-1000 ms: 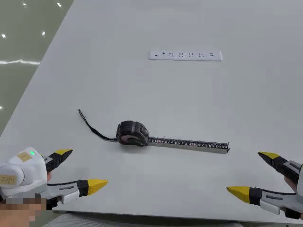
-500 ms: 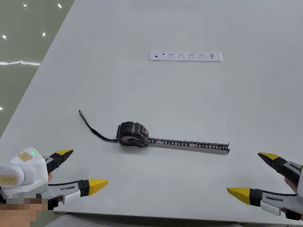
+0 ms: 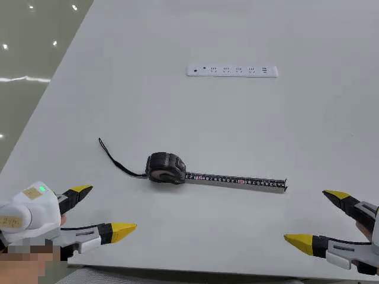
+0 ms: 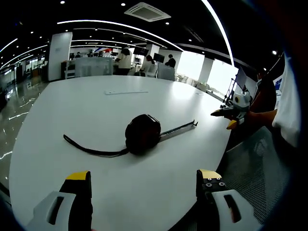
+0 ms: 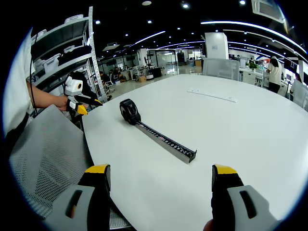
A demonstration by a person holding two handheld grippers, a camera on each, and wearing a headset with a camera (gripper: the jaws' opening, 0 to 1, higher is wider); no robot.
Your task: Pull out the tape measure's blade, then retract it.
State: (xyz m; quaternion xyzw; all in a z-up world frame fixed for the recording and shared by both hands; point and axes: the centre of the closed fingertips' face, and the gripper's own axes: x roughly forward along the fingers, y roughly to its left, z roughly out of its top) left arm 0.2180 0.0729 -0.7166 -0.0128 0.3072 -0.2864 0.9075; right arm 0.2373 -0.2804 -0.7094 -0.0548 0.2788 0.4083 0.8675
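A black tape measure (image 3: 165, 167) lies on the white table (image 3: 237, 118), its blade (image 3: 235, 181) drawn out to the right and lying flat. A black wrist strap (image 3: 115, 158) trails off to its left. The case (image 4: 143, 133) sits ahead of the left gripper (image 4: 144, 178) in its own view; the blade's hook end (image 5: 190, 155) lies ahead of the right gripper (image 5: 161, 173). In the head view the left gripper (image 3: 103, 210) is open near the front left edge. The right gripper (image 3: 311, 218) is open at the front right. Neither touches the tape.
A white power strip (image 3: 232, 70) lies flat at the far middle of the table. The table's left edge runs diagonally beside a glossy floor (image 3: 29, 59). A grey mesh chair back (image 5: 43, 154) stands near the table's front edge.
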